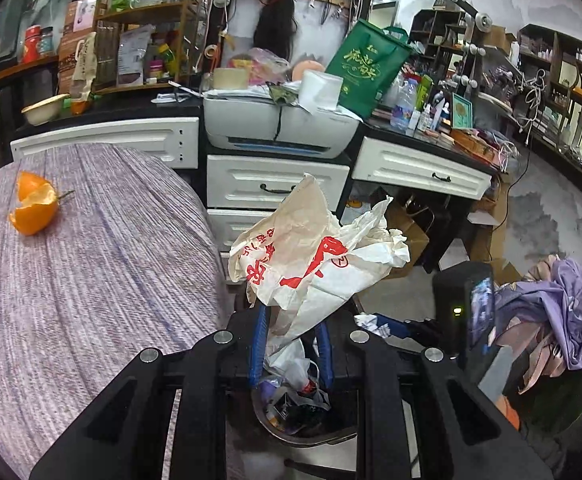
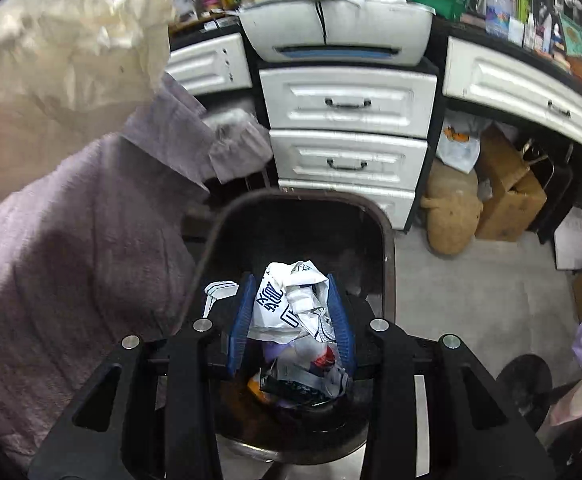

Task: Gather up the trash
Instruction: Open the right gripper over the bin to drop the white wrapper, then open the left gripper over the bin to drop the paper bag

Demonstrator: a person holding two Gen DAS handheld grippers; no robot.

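My left gripper point(image 1: 291, 340) is shut on a crumpled cream paper bag with red print point(image 1: 315, 256), held above the black trash bin point(image 1: 303, 436), which holds several wrappers. My right gripper point(image 2: 291, 312) is shut on a crumpled white paper with dark blue print point(image 2: 291, 300), held over the same bin's open mouth point(image 2: 307, 200). The cream bag shows blurred at the top left of the right wrist view point(image 2: 63, 36). An orange peel point(image 1: 35, 204) lies on the purple tablecloth point(image 1: 91, 280) at the left. The right gripper's tip with its paper shows in the left wrist view point(image 1: 375, 324).
White drawers point(image 2: 347, 128) and a printer point(image 1: 279, 128) stand behind the bin under a cluttered counter. Brown paper bags and boxes point(image 2: 507, 196) sit on the floor at the right. Purple cloth point(image 1: 555, 316) is heaped at the right.
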